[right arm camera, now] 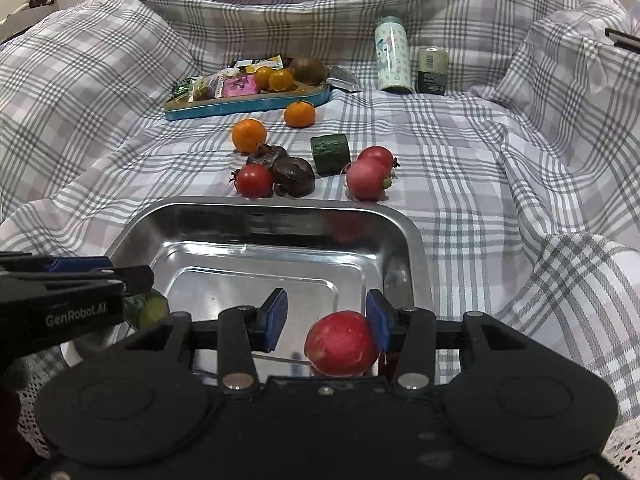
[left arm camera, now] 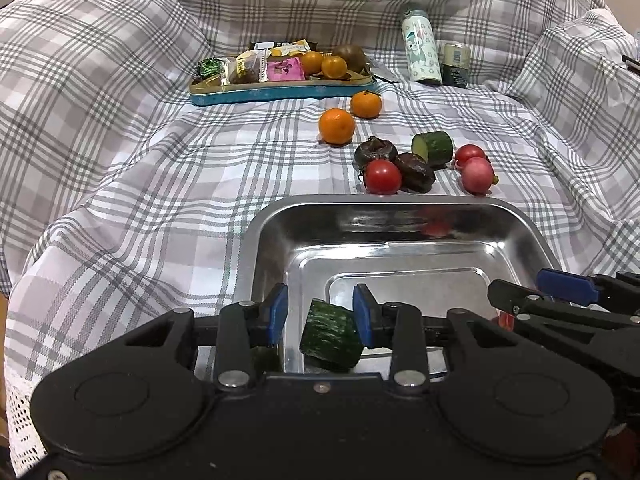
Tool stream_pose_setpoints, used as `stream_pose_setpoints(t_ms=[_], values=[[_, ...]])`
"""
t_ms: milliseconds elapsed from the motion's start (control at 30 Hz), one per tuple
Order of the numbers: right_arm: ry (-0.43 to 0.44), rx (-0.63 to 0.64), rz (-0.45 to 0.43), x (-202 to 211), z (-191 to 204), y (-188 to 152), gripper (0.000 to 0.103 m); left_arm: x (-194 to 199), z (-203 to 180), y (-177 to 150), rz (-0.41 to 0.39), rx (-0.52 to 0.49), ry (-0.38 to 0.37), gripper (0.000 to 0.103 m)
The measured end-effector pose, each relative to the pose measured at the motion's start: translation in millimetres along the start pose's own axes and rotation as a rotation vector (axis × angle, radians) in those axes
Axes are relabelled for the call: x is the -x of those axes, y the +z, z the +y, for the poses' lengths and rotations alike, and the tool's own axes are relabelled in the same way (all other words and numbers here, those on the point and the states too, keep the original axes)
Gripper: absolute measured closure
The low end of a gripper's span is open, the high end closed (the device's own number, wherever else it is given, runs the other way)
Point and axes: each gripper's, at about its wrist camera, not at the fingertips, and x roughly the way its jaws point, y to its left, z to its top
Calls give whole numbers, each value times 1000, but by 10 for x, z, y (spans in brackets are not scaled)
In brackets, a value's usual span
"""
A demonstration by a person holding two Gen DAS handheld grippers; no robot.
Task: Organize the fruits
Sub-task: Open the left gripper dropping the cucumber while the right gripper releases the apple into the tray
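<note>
The left gripper (left arm camera: 320, 312) was black plastic with blue pads (left arm camera: 278, 312) on its fingers. Shiny silver screws sat on its arms, and two round bumps marked its wide body. The right gripper (right arm camera: 326, 316) looked the same. White letters on the left gripper's side read "GenRobot.AI".

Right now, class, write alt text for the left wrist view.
A hand-held gripper hovers over a steel tray, a cucumber piece against one blue pad. Beyond lie oranges and tomatoes on checked cloth.
</note>
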Motion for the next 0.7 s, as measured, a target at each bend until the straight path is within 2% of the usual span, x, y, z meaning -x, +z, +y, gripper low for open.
stream_pose_setpoints(t_ms=[333,700], values=[[9,-17,-8,9,-20,-1,56,10,6,36,-3,13,-8,59],[24,-29,-37,5,-37,71,56,41,98,162,-53,75,7,59]])
